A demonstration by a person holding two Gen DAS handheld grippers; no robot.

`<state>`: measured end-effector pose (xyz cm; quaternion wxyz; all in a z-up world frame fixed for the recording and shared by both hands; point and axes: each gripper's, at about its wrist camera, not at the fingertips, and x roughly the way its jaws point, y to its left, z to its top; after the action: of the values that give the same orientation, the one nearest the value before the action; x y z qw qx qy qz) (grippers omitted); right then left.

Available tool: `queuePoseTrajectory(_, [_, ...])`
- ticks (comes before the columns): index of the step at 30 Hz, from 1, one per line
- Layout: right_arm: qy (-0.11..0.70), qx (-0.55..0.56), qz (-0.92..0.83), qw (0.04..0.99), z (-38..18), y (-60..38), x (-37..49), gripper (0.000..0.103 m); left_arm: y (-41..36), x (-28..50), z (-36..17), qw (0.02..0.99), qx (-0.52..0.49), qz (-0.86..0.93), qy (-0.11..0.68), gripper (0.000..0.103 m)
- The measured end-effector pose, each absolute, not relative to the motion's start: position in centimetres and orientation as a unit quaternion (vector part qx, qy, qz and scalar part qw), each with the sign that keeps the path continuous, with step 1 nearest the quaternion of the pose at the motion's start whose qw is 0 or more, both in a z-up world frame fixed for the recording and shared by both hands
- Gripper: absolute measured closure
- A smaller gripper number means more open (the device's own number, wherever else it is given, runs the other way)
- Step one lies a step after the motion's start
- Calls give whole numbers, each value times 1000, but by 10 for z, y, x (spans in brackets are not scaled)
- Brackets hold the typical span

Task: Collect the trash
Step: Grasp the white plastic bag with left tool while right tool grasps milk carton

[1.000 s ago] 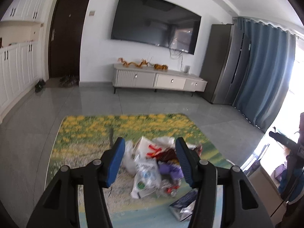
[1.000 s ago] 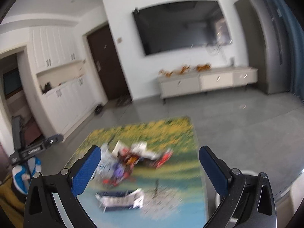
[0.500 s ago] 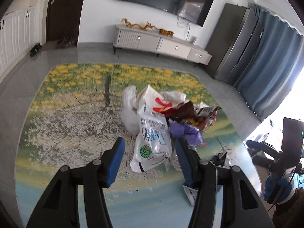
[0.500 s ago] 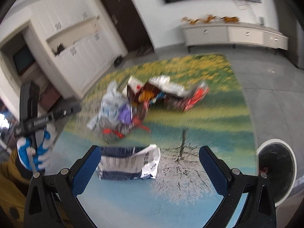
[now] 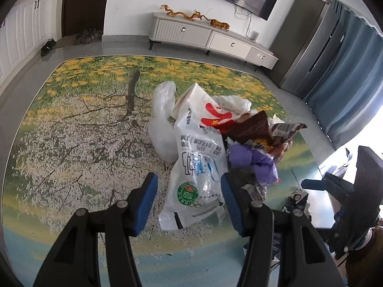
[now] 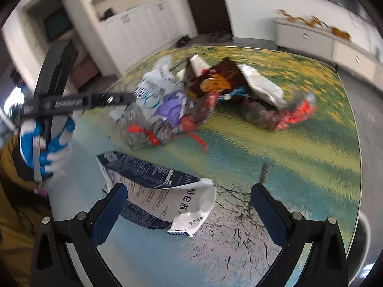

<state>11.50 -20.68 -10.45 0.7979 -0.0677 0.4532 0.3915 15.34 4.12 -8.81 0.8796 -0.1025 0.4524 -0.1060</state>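
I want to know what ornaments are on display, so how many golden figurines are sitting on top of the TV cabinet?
2 show: a long golden dragon along the left half of the TV cabinet top, and a smaller golden figurine near its middle. None looks hidden.

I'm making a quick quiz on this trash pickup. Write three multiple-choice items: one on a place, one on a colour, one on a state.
1. Where does the trash pile lie?
A. on the TV cabinet
B. on the flowered rug
C. inside a bin

2. What colour is the crumpled piece beside the printed white bag?
A. purple
B. orange
C. black

3. How does the right gripper stand?
A. shut on a bottle
B. shut and empty
C. open over the dark blue and white packet

Answers:
1 B, the rug shows all around the pile.
2 A, the purple piece sits at the bag's right.
3 C, its jaws are spread wide above the packet.
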Motion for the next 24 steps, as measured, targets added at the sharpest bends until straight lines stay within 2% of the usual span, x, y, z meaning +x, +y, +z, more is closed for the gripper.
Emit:
queuePoseTrajectory(2, [447, -98, 401, 794, -102, -199, 115, 0, 42, 155, -89, 879, -106, -105, 453, 50])
queuePoseTrajectory(7, [432, -169, 438, 770, -97, -175, 117, 11, 38, 158, -91, 878, -105, -105, 454, 50])
queuePoseTrajectory(11, [428, -210, 464, 746, -99, -153, 115, 29, 37, 161, -94, 876, -102, -105, 459, 50])
queuePoseTrajectory(13, [429, -227, 474, 735, -103, -144, 114, 34, 37, 163, -95, 875, -105, -107, 460, 50])
queuePoseTrajectory(15, [431, -233, 480, 727, -106, -139, 114, 40, 38, 165, -95, 874, -109, -109, 461, 51])
queuePoseTrajectory(20, [440, -233, 490, 716, -111, -134, 115, 46, 37, 169, -99, 869, -113, -115, 467, 51])
queuePoseTrajectory(24, [451, -215, 496, 710, -111, -139, 117, 61, 36, 169, -102, 865, -119, -123, 471, 59])
